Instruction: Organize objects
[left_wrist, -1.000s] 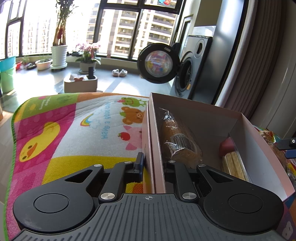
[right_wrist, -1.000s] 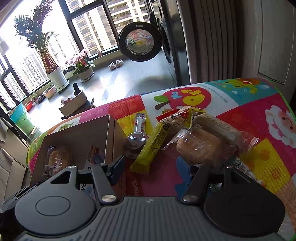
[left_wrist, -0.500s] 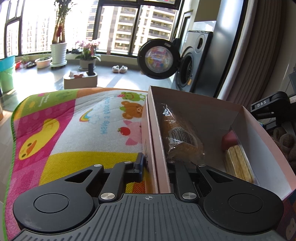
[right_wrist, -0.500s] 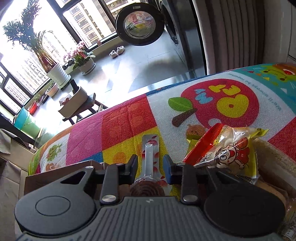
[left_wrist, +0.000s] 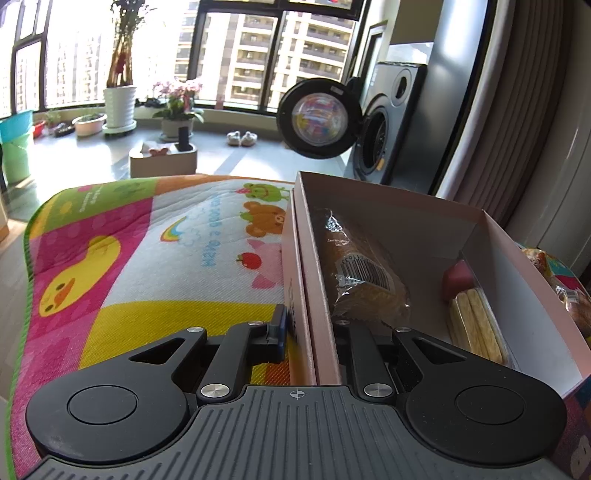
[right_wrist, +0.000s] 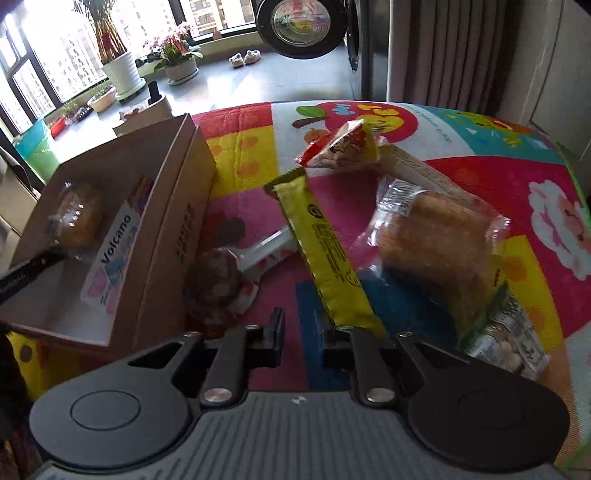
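Yellow snack stick (right_wrist: 328, 251) is lying just ahead of my empty, part-open right tool (right_wrist: 300, 334), long axis pointing away; my left tool (left_wrist: 308, 330) is clamping the box wall (left_wrist: 314, 280).

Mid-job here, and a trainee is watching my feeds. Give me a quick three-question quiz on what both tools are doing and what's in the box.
1. True or false: the right tool is clamped on the yellow packet.
2. The fingers of the left tool sit either side of: A) the box wall, B) a spoon, C) the mat's edge.
3. Fill in: the flat snack pack inside the box reads "____".

Key: 1 false, its fingers are apart with nothing between them; 2 A; 3 Volcano.
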